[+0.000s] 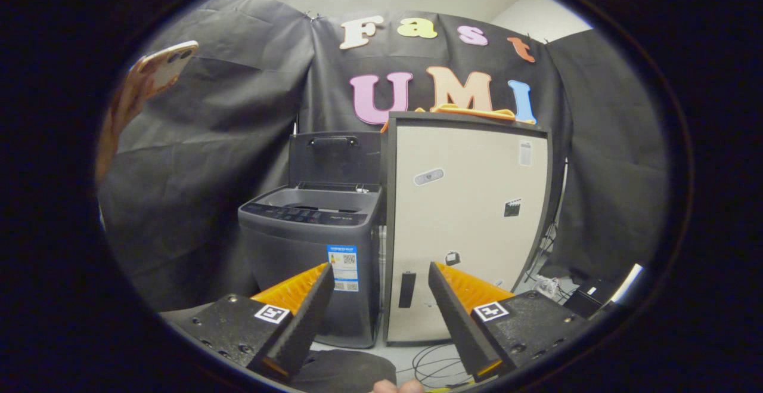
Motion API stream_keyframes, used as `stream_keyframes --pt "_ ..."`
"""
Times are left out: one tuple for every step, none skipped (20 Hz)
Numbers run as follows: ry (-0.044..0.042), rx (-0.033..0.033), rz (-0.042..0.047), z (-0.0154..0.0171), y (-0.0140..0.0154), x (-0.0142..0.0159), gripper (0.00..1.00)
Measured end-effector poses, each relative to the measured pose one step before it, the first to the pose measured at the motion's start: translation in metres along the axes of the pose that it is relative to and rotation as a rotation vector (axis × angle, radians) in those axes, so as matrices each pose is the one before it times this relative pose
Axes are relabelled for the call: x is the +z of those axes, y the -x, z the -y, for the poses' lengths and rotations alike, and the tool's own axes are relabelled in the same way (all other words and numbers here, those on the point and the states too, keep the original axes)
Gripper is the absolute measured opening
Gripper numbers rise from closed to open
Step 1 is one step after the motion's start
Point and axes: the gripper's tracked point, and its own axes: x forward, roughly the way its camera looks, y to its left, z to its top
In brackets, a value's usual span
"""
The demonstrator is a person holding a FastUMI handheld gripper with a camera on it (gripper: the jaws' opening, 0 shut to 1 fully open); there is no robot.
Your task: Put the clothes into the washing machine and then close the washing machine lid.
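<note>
A person's hand (128, 98) holds up a phone (166, 66) at about 10 o'clock, against the black cloth wall of the booth. Below and to the right, at roughly 11 o'clock from the claw (378, 297), a dark grey top-loading washing machine (307, 244) stands on the floor with its lid (335, 157) raised upright at the back, the tub opening exposed. A label sticker (343, 268) sits on the machine's front right corner. Just beside it, touching or nearly so, rises a taller cream-fronted cabinet (471, 214) with a dark frame. Orange clothes (471, 110) lie folded on top of the cabinet, at about 1 o'clock from the claw and well beyond its fingers. The claw is spread wide, its 2 fingers apart with nothing between them, aimed at the gap where machine and cabinet meet. Cables (432, 366) trail across the floor ahead of the right finger, and dark equipment (587, 297) sits at 3 o'clock.
</note>
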Motion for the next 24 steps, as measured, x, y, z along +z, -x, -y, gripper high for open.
stream_keyframes --pt "-0.00555 -0.00178 0.00400 -0.00149 -0.00641 0.00602 0.97" --pt "0.00030 -0.00614 -0.00044 0.00077 -0.00568 0.00511 0.97" --pt "0.00193 -0.00418 0.00058 0.00157 -0.00567 0.00449 0.97" --pt "0.00071 -0.00211 0.00241 0.00040 -0.00615 0.00610 0.97" --pt "-0.00094 -0.00228 -0.00083 0.00025 -0.00618 0.00404 0.96" --pt "-0.00370 -0.00532 -0.00250 0.00160 -0.00575 0.00366 0.96" --pt "-0.00849 -0.00249 -0.00146 0.00055 -0.00611 0.00483 0.96" --pt "-0.01152 -0.00516 -0.00234 0.00025 -0.00533 0.00407 0.96" --pt "-0.01118 0.00164 -0.00395 -0.00083 -0.00490 0.00427 0.97" --pt "-0.00639 0.00237 -0.00117 -0.00102 -0.00540 0.00603 0.96" --pt "0.00159 0.00197 0.00171 0.00003 -0.00542 0.00762 0.97" --pt "0.00558 0.00318 0.00159 -0.00015 -0.00464 0.00773 0.97" --pt "0.00375 0.00215 0.00396 -0.00030 -0.00472 0.00742 0.97" --pt "0.00093 0.00127 0.01072 -0.00004 -0.00436 0.00933 0.97" --pt "0.00061 0.00177 0.00855 -0.00018 -0.00363 0.00868 0.96" --pt "0.00115 -0.00189 0.00312 0.00096 -0.00444 0.00798 0.96" --pt "0.00218 -0.00478 0.01018 0.00240 -0.00523 0.00878 0.96" --pt "0.00086 -0.00441 0.01164 0.00199 -0.00458 0.00947 0.96" --pt "0.00027 -0.00186 0.00878 0.00164 -0.00431 0.00775 0.96" --pt "0.00133 -0.00286 0.00352 0.00191 -0.00445 0.00648 0.96" --pt "-0.00039 -0.00512 0.00348 0.00231 -0.00435 0.00457 0.96" --pt "-0.00246 -0.00348 0.00284 0.00130 -0.00426 0.00546 0.96" --pt "-0.00448 -0.00335 0.00090 0.00083 -0.00564 0.00543 0.96" --pt "-0.00565 -0.00084 0.00482 0.00031 -0.00443 0.00594 0.96"
